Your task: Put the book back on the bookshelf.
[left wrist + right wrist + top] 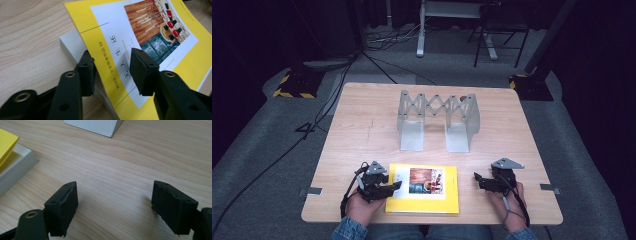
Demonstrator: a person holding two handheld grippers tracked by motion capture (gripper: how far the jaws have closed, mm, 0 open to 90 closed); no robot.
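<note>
A yellow book (pixel 424 192) with a white panel and a picture on its cover lies near the table's front edge. My left gripper (pixel 394 187) is at its left edge. In the left gripper view the cover (pixel 150 32) is lifted off the white page block (pixel 70 42). One jaw of the left gripper (pixel 112 67) is under the cover and the other above it, with a gap left between them. My right gripper (pixel 477 179) sits open to the right of the book, low over bare wood (pixel 115 202). The book's corner (pixel 15 167) shows at the left there.
A grey metal expanding book rack (pixel 437 120) stands at the middle of the wooden table (pixel 362 130), beyond the book; one of its base plates (pixel 97 126) lies ahead of the right gripper. Cables and stands are on the floor behind.
</note>
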